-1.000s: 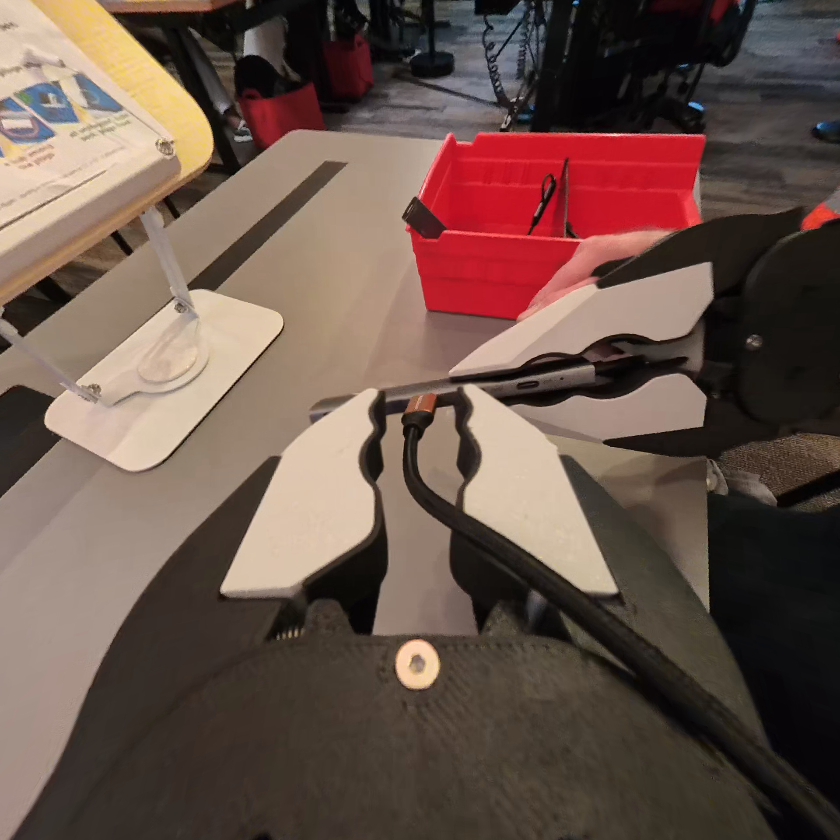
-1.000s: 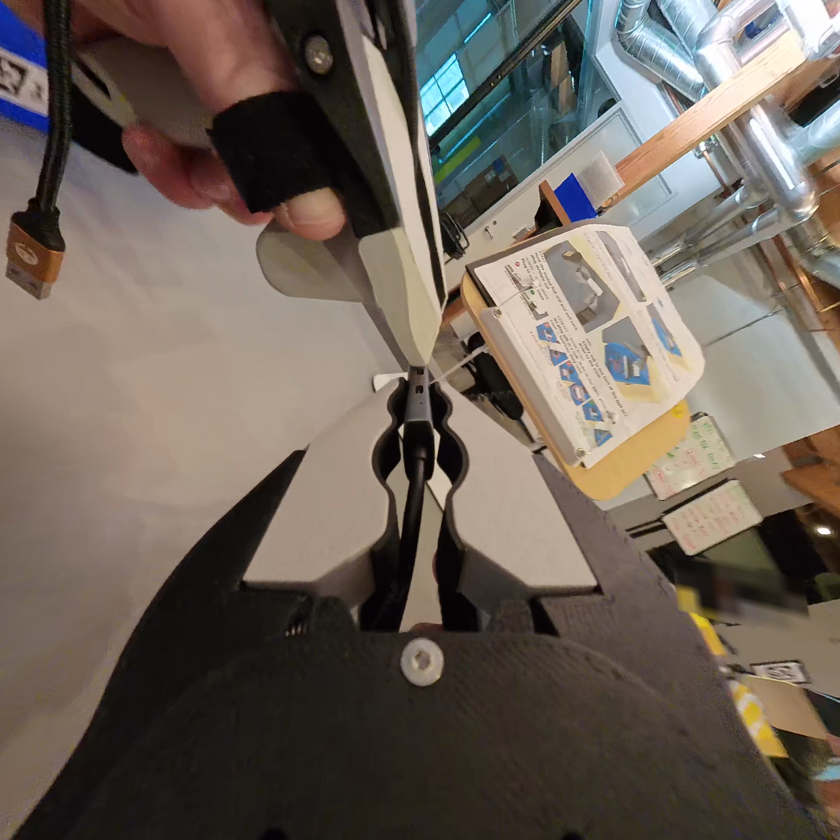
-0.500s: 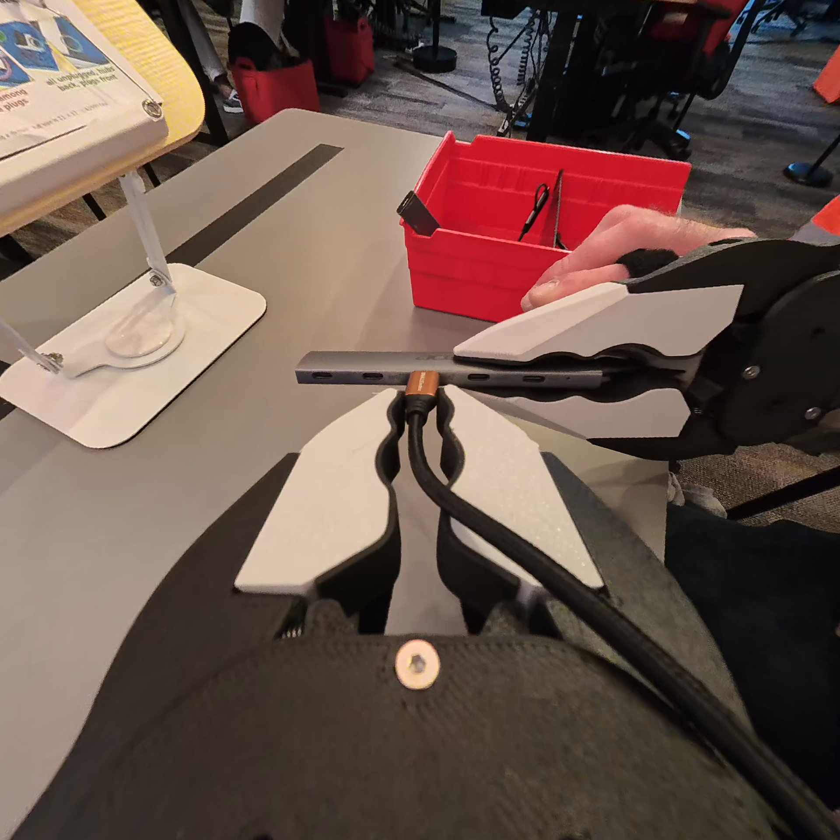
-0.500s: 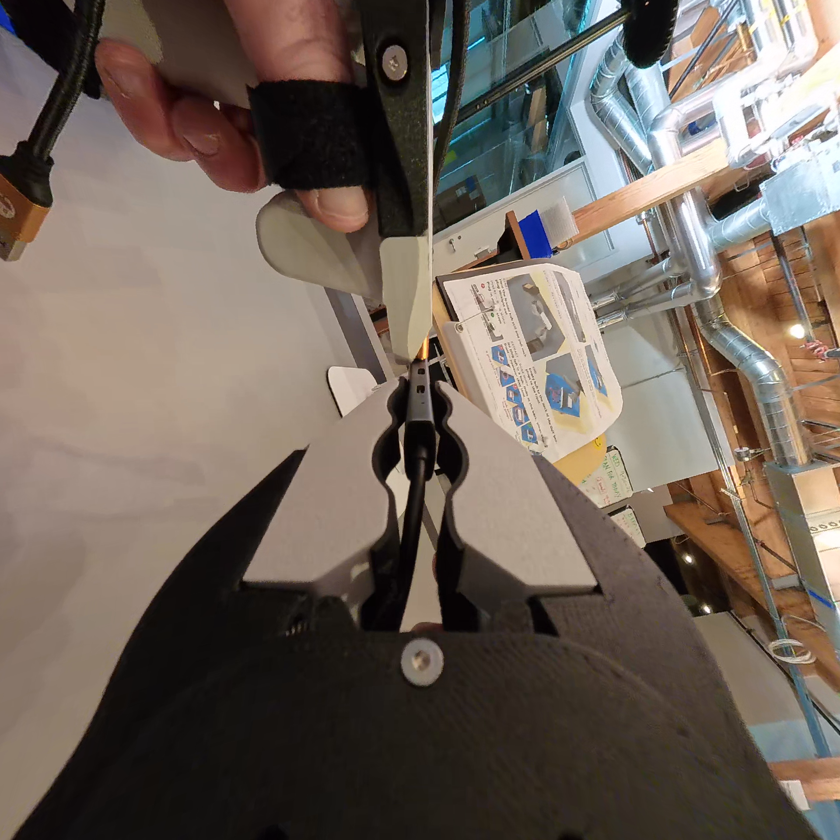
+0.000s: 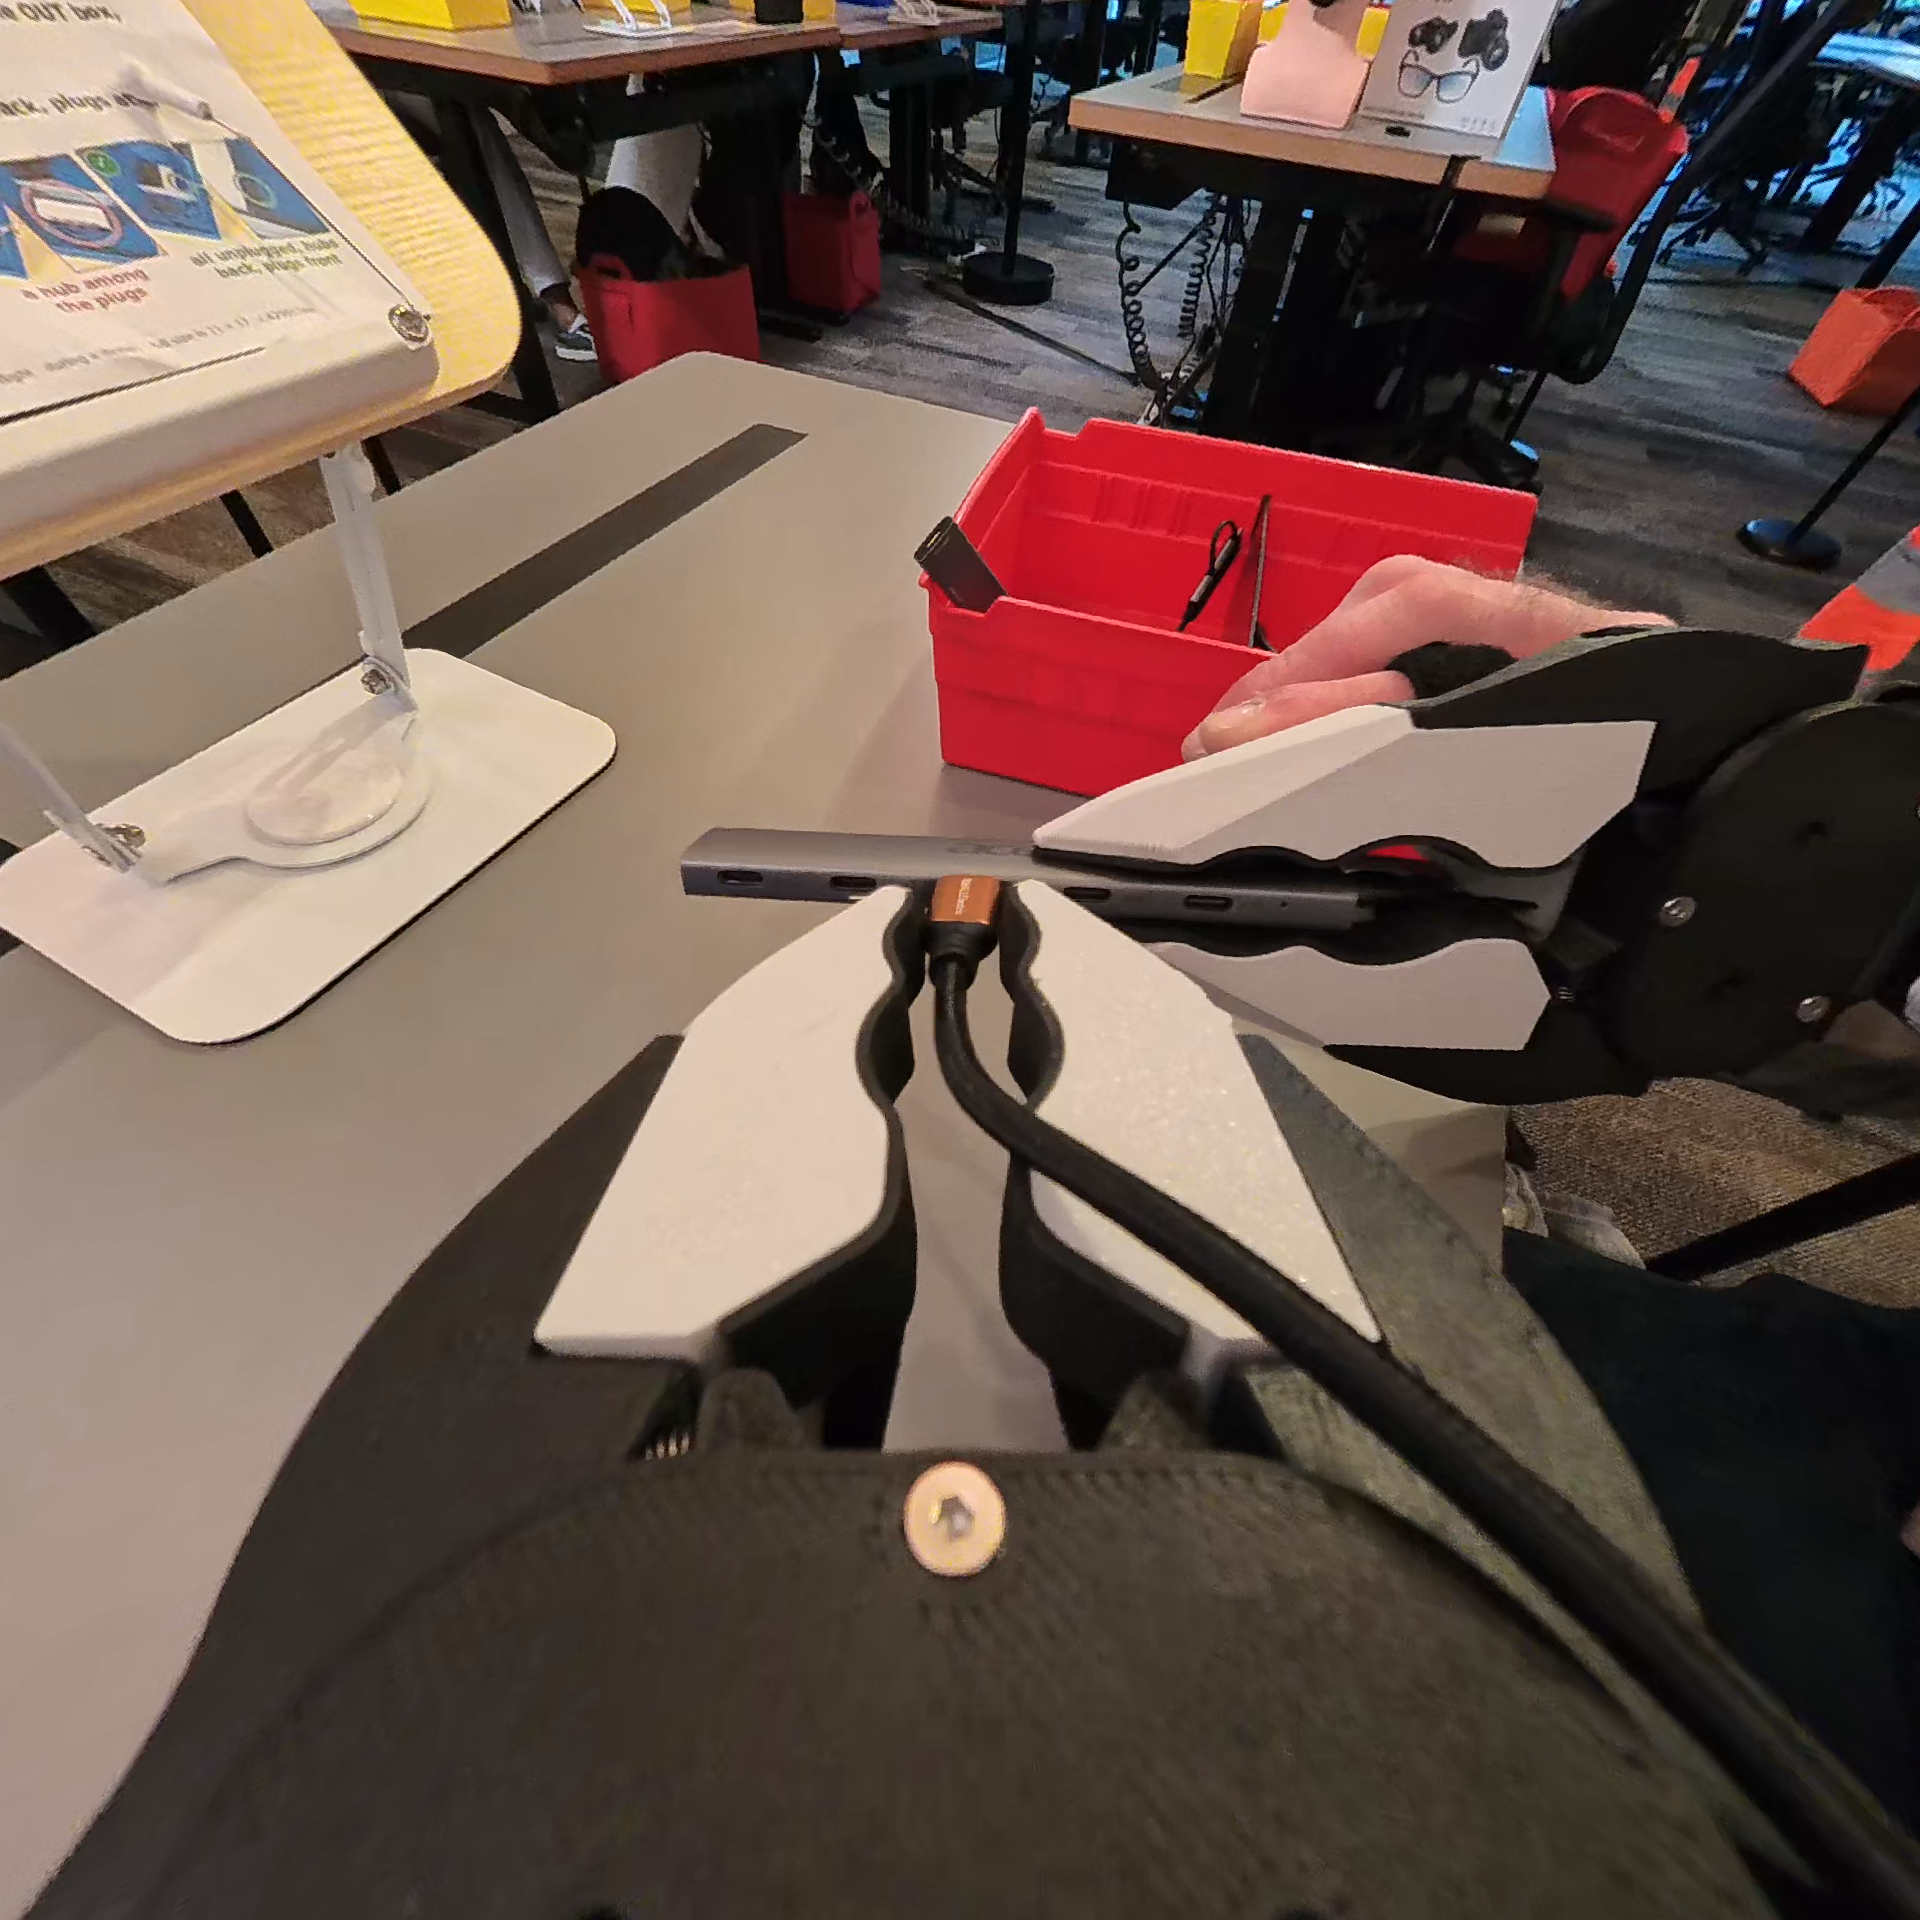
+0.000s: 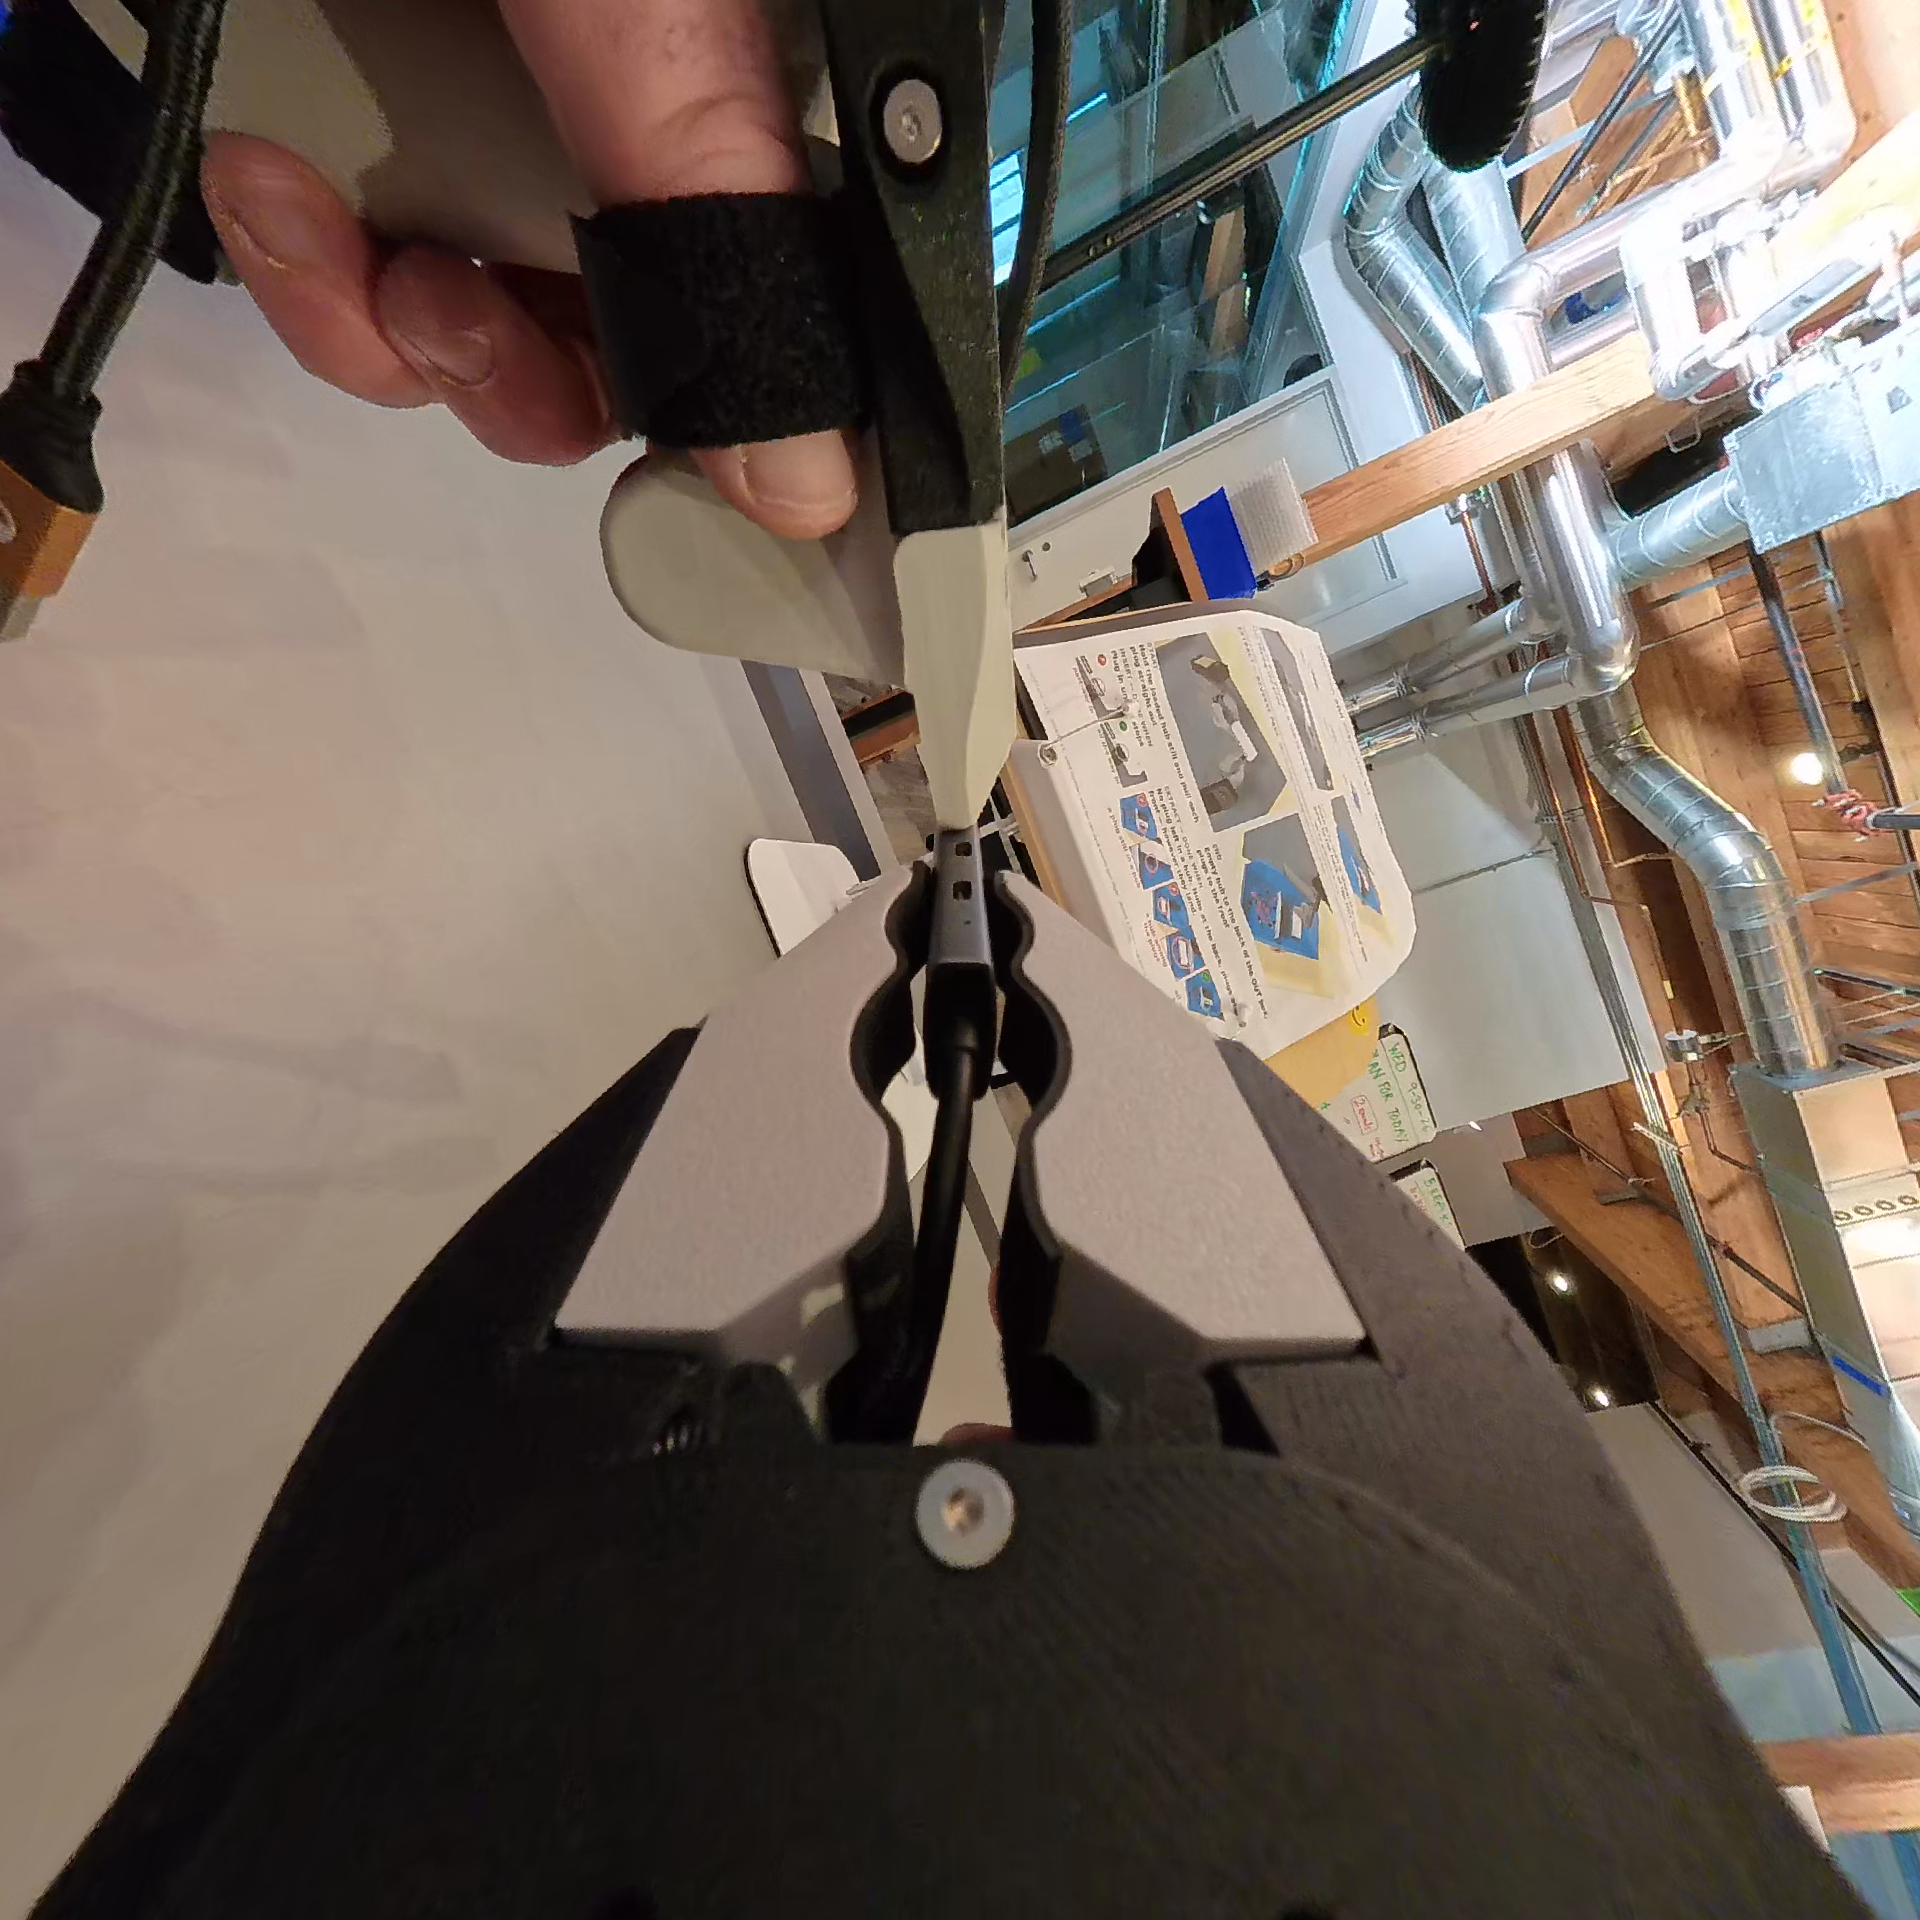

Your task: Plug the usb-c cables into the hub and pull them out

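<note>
A: What holds the hub (image 5: 894,871)?

B: The right gripper (image 5: 1101,883) is clamped on its end and carries it level, clear above the desk (image 5: 260,1195). In the right wrist view the hub (image 6: 958,914) runs edge-on between that gripper's fingers, its own lead trailing back.

A: And the cable?

B: The left gripper (image 5: 961,920) is closed on the cable (image 5: 1195,1216) just behind the orange plug (image 5: 964,900). The plug sits against the hub's port face, in the middle of the row.

A: What has changed over the last second?

B: The hub's free end was hidden behind the left fingers; now two empty ports show left of the plug and two to its right. The plug has kept its place at the middle port. Both tools have lifted somewhat.

A: Meaning for the task?

B: The plug appears seated, so this insertion is judged done or nearly so. Seating depth cannot be confirmed. A second orange plug (image 6: 26,551) hangs loose beside the person's hand (image 6: 499,312). The red bin (image 5: 1195,623) stands behind.
</note>
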Tool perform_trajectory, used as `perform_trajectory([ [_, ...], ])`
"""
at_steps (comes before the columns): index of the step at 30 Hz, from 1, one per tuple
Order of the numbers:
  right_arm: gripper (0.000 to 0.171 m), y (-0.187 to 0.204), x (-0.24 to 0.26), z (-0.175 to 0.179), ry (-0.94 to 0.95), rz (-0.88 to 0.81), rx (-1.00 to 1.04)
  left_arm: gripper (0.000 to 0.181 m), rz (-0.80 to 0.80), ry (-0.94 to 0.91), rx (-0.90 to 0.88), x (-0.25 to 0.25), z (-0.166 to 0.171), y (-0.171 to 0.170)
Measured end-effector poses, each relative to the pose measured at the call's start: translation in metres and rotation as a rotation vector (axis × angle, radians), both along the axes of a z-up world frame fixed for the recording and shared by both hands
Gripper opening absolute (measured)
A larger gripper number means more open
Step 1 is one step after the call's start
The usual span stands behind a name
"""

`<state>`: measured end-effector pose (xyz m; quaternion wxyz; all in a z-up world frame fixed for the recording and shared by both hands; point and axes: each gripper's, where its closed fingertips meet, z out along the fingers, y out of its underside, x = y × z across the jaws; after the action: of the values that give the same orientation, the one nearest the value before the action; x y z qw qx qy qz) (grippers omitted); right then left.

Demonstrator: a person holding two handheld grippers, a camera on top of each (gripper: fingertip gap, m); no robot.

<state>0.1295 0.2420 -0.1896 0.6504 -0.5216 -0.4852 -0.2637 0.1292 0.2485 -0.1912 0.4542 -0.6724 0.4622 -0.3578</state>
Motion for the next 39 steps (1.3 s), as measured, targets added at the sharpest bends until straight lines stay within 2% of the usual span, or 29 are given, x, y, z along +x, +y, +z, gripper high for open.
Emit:
perform_trajectory([
  [17,0.007,-0.004,-0.006,0.003,0.006,0.022,0.008,0.016,0.016,-0.069,0.071,-0.003,0.011,-0.002],
  [25,0.007,-0.005,-0.006,0.001,0.015,0.022,0.013,0.013,0.009,-0.041,0.082,-0.004,0.007,-0.005],
  [30,0.007,-0.005,-0.004,-0.001,0.016,0.019,0.011,0.019,0.011,-0.007,0.085,-0.007,0.003,-0.004],
  [33,0.007,-0.005,-0.004,-0.002,0.015,0.016,0.011,0.013,-0.001,-0.003,0.082,-0.007,0.002,-0.007],
  [39,0.007,-0.005,-0.005,-0.004,0.012,0.022,0.008,0.013,-0.006,-0.006,0.07,-0.008,0.0,-0.008],
])
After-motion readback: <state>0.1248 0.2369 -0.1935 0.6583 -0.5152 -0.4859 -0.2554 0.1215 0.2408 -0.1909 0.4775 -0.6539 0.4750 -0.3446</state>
